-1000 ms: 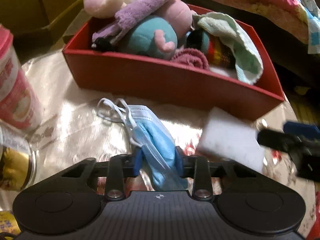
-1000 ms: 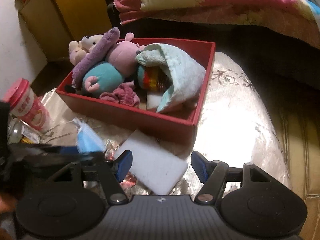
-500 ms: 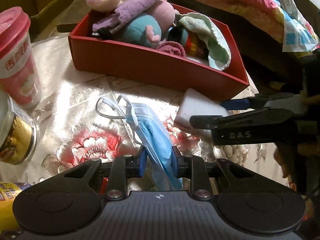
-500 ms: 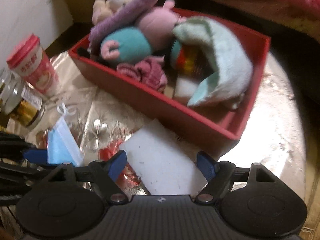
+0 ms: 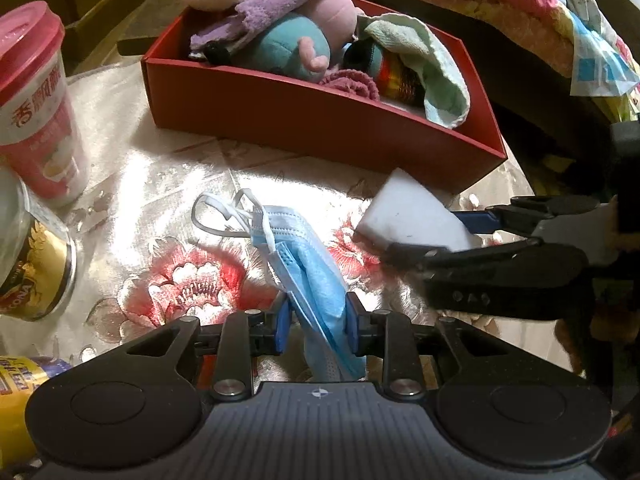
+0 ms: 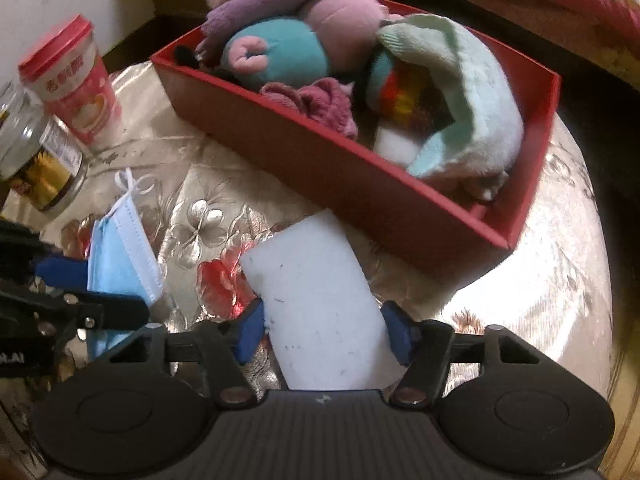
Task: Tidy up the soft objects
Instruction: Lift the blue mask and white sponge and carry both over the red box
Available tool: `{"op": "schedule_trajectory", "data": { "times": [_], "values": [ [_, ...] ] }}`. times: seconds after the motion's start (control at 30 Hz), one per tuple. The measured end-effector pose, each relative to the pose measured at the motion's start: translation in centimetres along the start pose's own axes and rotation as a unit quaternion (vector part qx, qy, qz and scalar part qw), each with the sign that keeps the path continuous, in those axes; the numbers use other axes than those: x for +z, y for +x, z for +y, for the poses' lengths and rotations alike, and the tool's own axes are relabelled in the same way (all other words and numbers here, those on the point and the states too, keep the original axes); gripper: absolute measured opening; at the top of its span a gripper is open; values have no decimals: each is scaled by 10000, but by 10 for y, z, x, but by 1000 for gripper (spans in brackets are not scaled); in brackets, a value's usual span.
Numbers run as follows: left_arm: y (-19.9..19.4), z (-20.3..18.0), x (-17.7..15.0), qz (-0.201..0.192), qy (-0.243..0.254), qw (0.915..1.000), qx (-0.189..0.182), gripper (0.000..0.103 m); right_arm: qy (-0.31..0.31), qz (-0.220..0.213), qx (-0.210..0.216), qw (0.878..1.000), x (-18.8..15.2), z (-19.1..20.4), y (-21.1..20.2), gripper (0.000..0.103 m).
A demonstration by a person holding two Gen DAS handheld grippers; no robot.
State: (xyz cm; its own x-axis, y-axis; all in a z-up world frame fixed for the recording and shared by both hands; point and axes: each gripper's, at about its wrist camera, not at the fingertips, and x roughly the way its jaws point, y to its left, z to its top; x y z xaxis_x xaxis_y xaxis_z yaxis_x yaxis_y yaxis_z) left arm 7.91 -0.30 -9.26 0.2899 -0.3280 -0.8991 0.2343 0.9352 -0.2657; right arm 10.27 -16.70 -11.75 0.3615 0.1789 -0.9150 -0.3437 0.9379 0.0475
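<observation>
While both tongs carry loads, the chief risk is a drop short of the red box (image 6: pixel 320 160): the right gripper (image 6: pixel 324 330), whose jaws have just been closing, pinches only the near end of the white sponge block (image 6: pixel 316 280), which could pivot out or catch the box wall just beyond its far end. Clamped by the left gripper (image 5: pixel 316 326), the blue face mask (image 5: pixel 308 264) trails ahead of the pads; its loose ear loops (image 5: pixel 224 216) could snag. Ahead of both tongs, the box already brims with plush toys (image 5: pixel 288 44)
</observation>
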Motion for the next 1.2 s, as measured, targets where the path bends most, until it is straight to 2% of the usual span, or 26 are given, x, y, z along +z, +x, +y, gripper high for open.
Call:
{"op": "schedule_trajectory", "data": {
  "times": [0.13,0.4,0.83,1.2],
  "values": [
    [-4,-2,-1,-46,150,9998,93,28,432,20,180,9989,-3,-10,-7,29],
    [-9,-16,-1,-196,496,9981,297,28,630,-180,314,9974,-13,-9,-33,29],
    [-33,-36,-4,-798,969,9902,610,28,1185,-1012,381,9871,-30,-6,-99,29],
    [-59,-47,0,-1328,1191,9811,744,28,1353,-1624,314,9769,-35,-1,-138,29]
  ]
}}
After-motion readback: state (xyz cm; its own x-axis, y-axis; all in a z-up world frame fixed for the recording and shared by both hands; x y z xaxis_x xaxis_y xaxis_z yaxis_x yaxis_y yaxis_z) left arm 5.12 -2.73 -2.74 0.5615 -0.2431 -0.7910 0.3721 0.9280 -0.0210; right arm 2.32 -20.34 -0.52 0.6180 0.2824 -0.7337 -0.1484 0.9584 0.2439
